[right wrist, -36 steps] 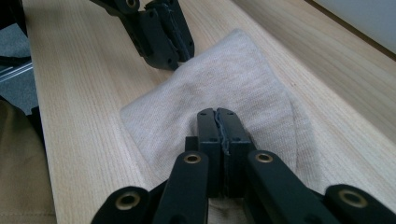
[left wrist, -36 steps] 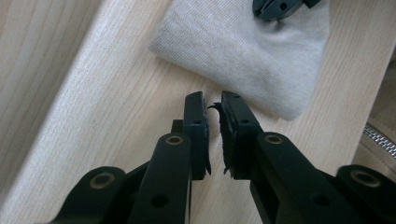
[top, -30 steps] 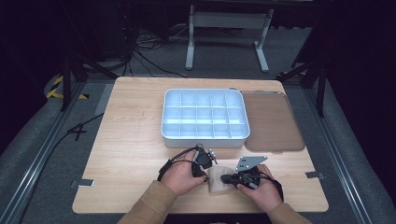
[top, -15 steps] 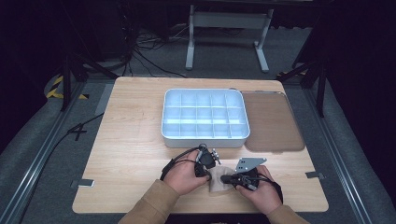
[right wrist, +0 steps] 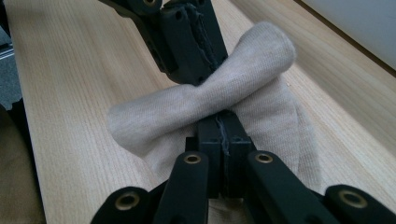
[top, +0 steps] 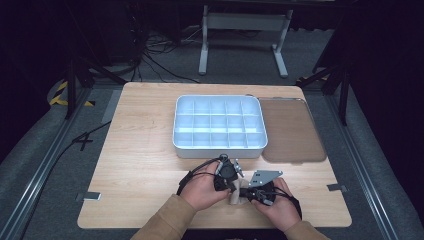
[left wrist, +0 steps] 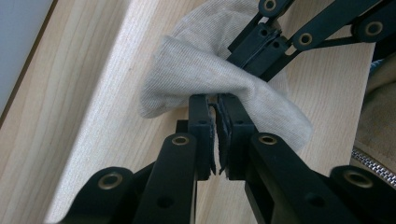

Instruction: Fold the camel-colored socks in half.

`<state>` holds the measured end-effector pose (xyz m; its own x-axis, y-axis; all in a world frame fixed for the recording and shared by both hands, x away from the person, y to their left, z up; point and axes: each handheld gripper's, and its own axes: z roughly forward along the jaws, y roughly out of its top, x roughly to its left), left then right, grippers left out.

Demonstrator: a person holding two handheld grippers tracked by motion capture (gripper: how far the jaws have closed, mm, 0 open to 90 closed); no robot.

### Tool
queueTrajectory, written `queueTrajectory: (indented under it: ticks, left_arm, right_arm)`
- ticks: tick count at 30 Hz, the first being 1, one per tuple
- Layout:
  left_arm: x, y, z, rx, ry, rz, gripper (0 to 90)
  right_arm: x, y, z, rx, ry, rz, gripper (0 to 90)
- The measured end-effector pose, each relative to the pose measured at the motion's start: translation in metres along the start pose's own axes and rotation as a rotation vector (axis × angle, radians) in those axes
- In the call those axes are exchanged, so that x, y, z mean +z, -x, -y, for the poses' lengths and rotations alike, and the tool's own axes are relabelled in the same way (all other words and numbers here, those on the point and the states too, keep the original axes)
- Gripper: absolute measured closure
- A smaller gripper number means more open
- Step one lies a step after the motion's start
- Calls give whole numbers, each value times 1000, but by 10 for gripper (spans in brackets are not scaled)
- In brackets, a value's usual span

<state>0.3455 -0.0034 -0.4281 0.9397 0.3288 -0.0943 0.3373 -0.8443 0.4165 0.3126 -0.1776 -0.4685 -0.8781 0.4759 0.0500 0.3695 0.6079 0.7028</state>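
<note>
**Pinching a beige cloth from two sides at the near edge**

Comparing with a second ago, the left tongs (top: 231, 184) have just been closing, and their jaws now press together on a fold of the beige cloth (top: 235, 198); both hands sit in nearly the same spot as before, and the tray, the lid and the cloth lie where they lay.

From the left: the left hand (top: 202, 189) holds its tongs at the near middle of the worktop (top: 145, 150), with a black cable looping beside the wrist. In the left gripper view the cloth (left wrist: 210, 77) bunches up over the jaw tips, lying on the wood. The right tongs (top: 246, 193), in the right hand (top: 275, 202), are clamped on the same cloth; in the right gripper view the fabric (right wrist: 205, 102) is squeezed into a narrow waist between the two pairs of tongs.

The cloth lies close to the near edge of the worktop, just in front of the person's sleeves. Bare wood lies open to the left and to the right of the hands.

Beyond the hands stands a white compartment tray (top: 218, 127), near the left tongs but apart from them. A brown lid (top: 291, 130) lies flat just beside the tray's right side.
</note>
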Motion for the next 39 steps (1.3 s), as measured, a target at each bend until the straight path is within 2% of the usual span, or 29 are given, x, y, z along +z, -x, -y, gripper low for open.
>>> queueTrajectory:
  ticks: [8, 13, 15, 17, 19, 20, 25, 31, 39]
  left_arm:
    - [-3, -3, 3, -15, -7, 8, 846]
    - [-2, -6, 6, -31, -9, 12, 848]
    - [-3, -6, 5, -20, -17, 11, 848]
    - [-3, -5, 5, -28, -15, 18, 848]
    - [-3, -5, 5, -25, -15, 19, 847]
    - [-3, -5, 5, -28, -16, 20, 847]
    - [-3, -5, 5, -29, -17, 23, 846]
    - [-4, -3, 4, -22, -11, 20, 844]
    - [-6, 2, -1, 17, 30, 15, 848]
  right_arm:
    - [-5, -1, -2, -2, -5, -3, 886]
    - [-34, 9, -1, 29, 18, 24, 873]
    - [-42, 15, 2, 44, 0, 41, 873]
    - [-46, 20, 7, 58, -14, 56, 873]
    - [-46, 22, 9, 70, -24, 57, 875]
    - [-44, 25, 14, 103, -62, 71, 880]
    - [-41, 29, 18, 142, -117, 84, 881]
    - [-34, 25, 17, 132, -110, 55, 882]
    - [-24, 20, 15, 125, -109, 35, 876]
